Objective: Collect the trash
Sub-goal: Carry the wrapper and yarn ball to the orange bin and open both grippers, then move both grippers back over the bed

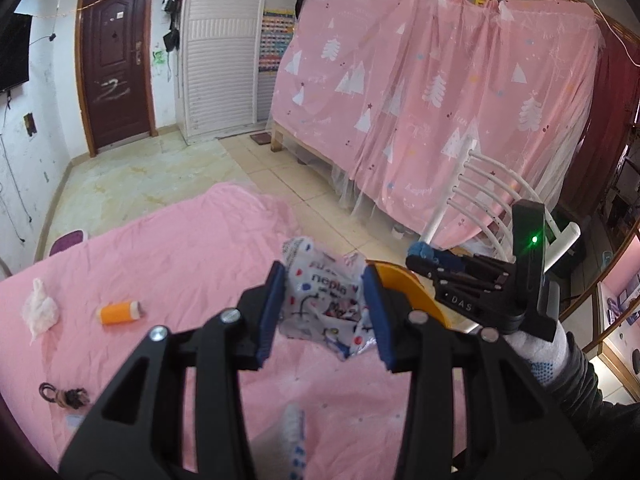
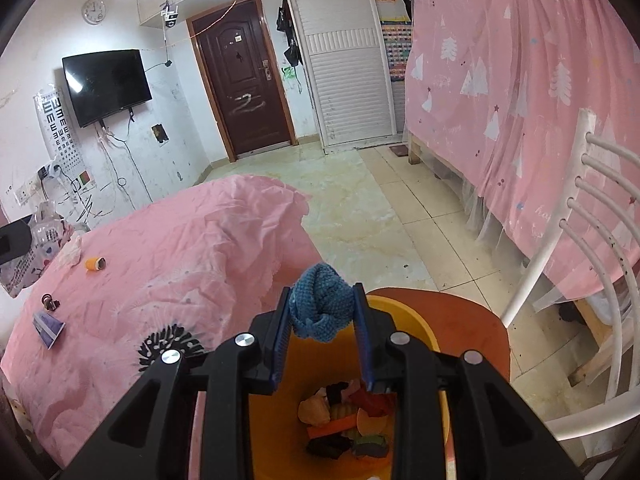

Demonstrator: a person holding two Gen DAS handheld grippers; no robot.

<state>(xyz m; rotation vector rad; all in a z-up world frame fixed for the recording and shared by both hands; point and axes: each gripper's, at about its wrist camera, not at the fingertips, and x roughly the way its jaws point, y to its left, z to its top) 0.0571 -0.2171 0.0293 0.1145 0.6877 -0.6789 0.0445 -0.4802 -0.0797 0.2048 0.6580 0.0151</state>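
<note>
Upright wrapper (image 1: 326, 304) in left claw (image 1: 324, 312)

The orange bin (image 2: 404, 316) is half hidden behind the right tool (image 2: 322, 344); its jumbled contents (image 2: 344, 420) blur together. The dark tangle (image 1: 64, 396) near the bed's edge is too small to identify.

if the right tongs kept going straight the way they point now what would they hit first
Likely nothing soon: the right tongs, shut on a blue knitted wad, point past the orange bin's far rim toward open floor; depth is unclear.

left wrist: over pink bed (image 1: 160, 248), facing door (image 1: 116, 68) | right wrist: over bin (image 2: 400, 312), same door, bed
</note>
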